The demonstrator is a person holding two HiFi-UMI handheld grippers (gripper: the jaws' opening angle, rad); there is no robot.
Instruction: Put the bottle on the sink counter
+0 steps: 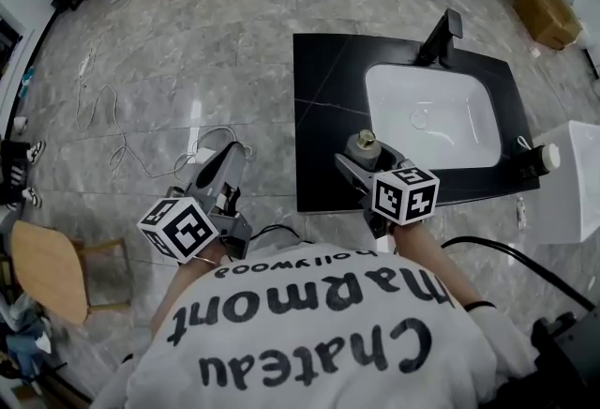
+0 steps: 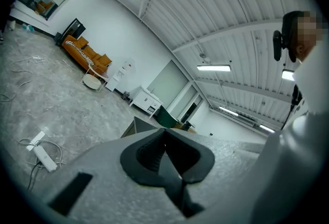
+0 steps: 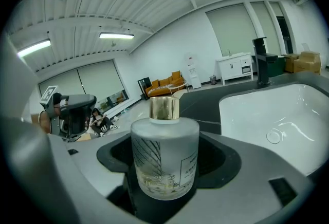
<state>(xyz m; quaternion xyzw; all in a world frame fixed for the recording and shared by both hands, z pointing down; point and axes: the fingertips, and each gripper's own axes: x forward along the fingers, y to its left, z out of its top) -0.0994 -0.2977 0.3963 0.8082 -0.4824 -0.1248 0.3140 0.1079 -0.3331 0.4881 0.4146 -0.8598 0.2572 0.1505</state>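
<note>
A frosted glass bottle (image 3: 164, 159) with a gold cap sits upright between the jaws of my right gripper (image 3: 165, 171), which is shut on it. In the head view that bottle (image 1: 365, 147) hangs over the front left part of the black sink counter (image 1: 323, 107), with the right gripper (image 1: 368, 160) behind it. The white basin (image 1: 431, 121) and a black tap (image 1: 441, 37) lie further right. My left gripper (image 1: 228, 165) is held over the floor, left of the counter; its jaws meet with nothing between them (image 2: 165, 152).
White cables and a power strip (image 1: 202, 154) lie on the grey floor by the left gripper. A wooden chair (image 1: 47, 271) stands at the lower left. A white unit (image 1: 577, 177) is right of the counter, with a small dark item (image 1: 534, 159) on the counter's right edge.
</note>
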